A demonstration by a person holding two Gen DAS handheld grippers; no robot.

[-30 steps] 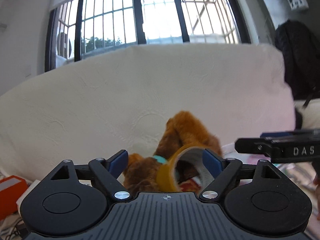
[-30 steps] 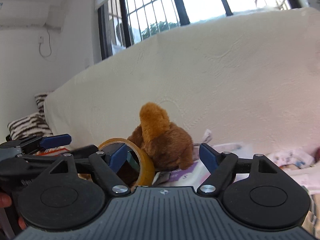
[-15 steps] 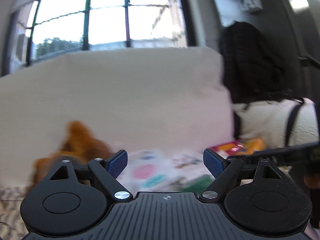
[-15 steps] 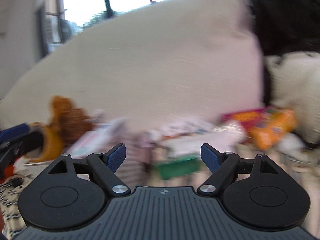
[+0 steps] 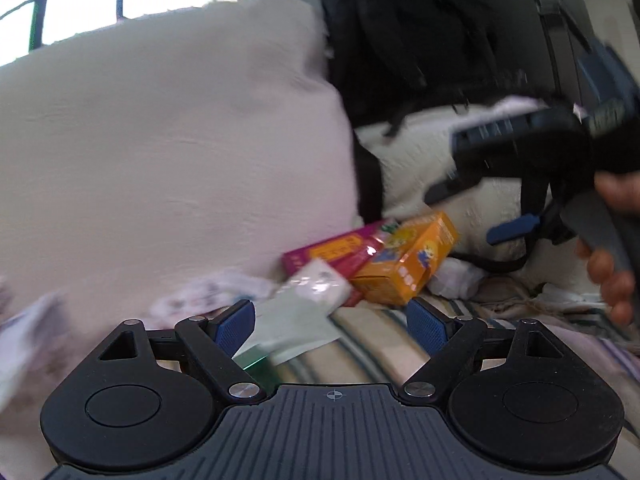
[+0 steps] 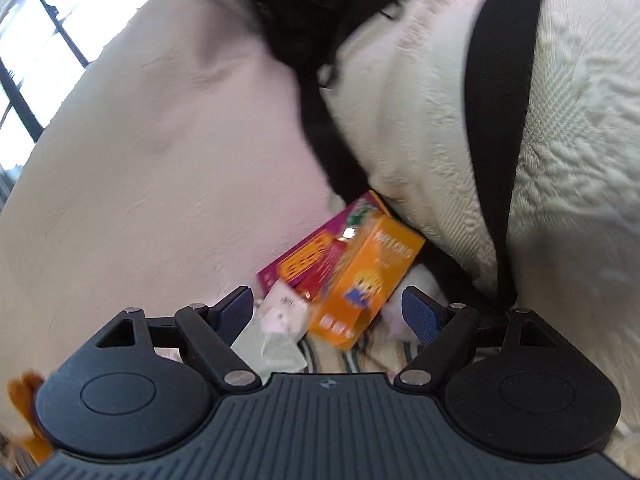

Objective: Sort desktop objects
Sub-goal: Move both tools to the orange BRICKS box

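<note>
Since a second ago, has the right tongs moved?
Yes. The right tongs swung right along the white cushion, from the plush toy to the orange box.

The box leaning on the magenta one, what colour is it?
Orange box, with a cartoon figure printed on it; clearest in the right wrist view.

One orange box (image 5: 408,266), one magenta box (image 5: 328,252), perhaps two pale packets (image 5: 316,286), blurred; two grippers.
</note>
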